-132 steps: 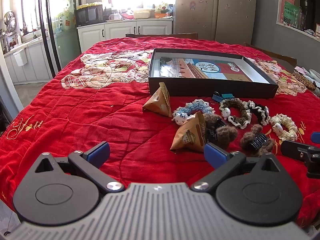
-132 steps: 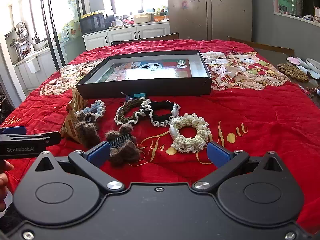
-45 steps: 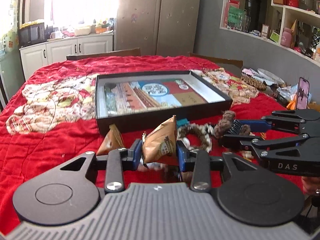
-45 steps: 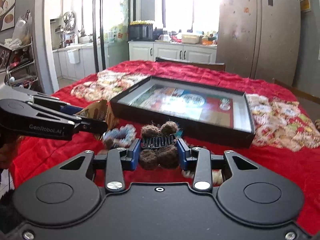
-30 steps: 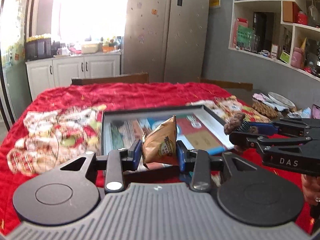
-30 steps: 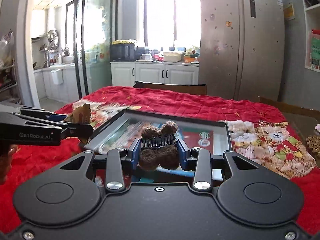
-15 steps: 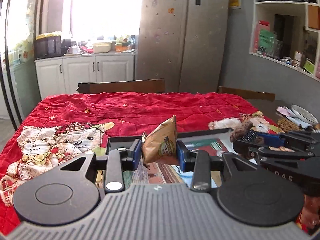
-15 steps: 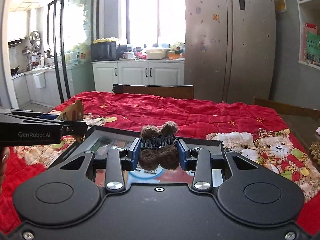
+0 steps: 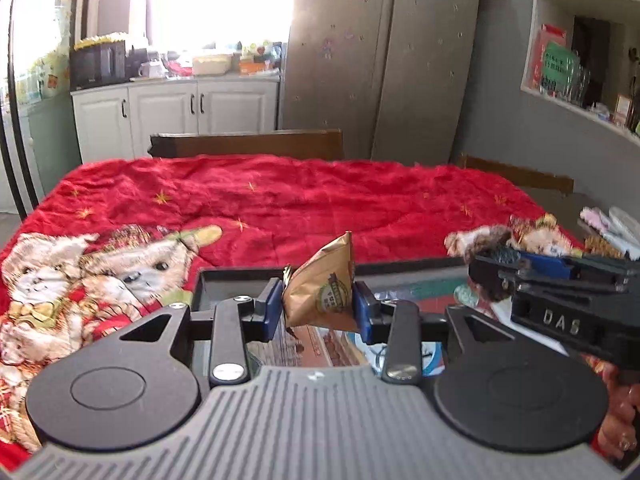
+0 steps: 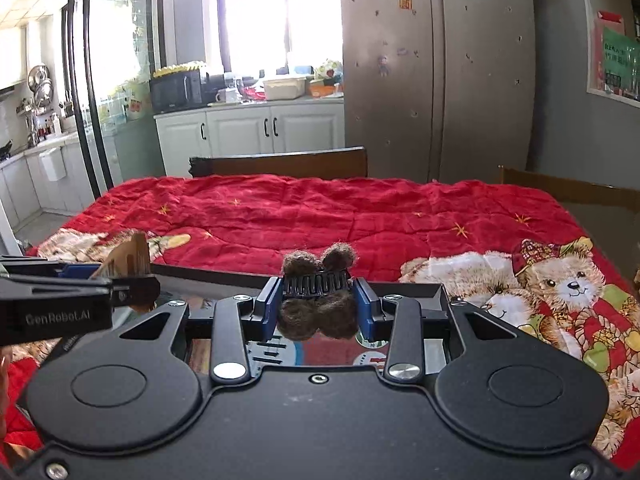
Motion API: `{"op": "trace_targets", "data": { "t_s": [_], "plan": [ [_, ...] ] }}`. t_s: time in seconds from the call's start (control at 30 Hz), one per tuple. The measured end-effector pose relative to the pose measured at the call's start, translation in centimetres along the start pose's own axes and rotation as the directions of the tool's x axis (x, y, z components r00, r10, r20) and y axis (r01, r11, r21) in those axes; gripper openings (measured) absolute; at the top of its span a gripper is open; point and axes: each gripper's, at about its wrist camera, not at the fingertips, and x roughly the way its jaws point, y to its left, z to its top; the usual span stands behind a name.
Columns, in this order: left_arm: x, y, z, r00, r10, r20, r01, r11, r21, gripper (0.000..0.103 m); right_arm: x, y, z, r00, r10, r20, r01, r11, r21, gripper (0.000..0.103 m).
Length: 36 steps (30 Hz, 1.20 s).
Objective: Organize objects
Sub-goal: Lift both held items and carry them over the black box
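Left gripper (image 9: pixel 318 308) clamps brown snack packet (image 9: pixel 320 294); right gripper (image 10: pixel 317 310) clamps fuzzy hair claw (image 10: pixel 318 308). Black tray (image 10: pixel 436 292) directly beneath both. Risk: grippers crowd, collide; light packet could tumble outside on release.

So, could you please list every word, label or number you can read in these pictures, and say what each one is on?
"DAS": on the side of the right gripper, seen from the left wrist.
"GenRobot.AI": on the side of the left gripper, seen from the right wrist.
Round label on the brown snack packet: too blurred to read.
Green sign on the shelf: too small to read.
Print inside the black box: unreadable.
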Motion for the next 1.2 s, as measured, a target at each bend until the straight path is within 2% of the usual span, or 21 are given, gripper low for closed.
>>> {"op": "trace_targets", "data": {
  "t_s": [0.3,0.63,1.03,1.2],
  "plan": [
    [2.1,0.0,-0.9,0.998,0.029,-0.048,-0.027,0.999,0.030,0.044,2.8,-0.9,-1.4,0.997,0.014,-0.072,-0.014,1.000,0.008,0.037],
    [3.0,-0.2,-1.2,0.997,0.036,-0.074,-0.032,0.998,0.047,0.045,3.7,-1.2,-1.4,0.992,0.055,-0.109,-0.052,0.998,0.033,0.037],
    [4.1,-0.3,-1.7,0.992,0.053,-0.111,-0.046,0.997,0.068,0.045,4.7,-1.1,-1.4,0.986,0.028,-0.163,-0.024,0.999,0.027,0.037],
    [4.4,-0.6,-1.8,0.990,0.067,-0.127,-0.056,0.995,0.086,0.048,5.2,-1.0,-1.4,0.981,0.018,-0.194,-0.014,1.000,0.022,0.037]
  ]
}}
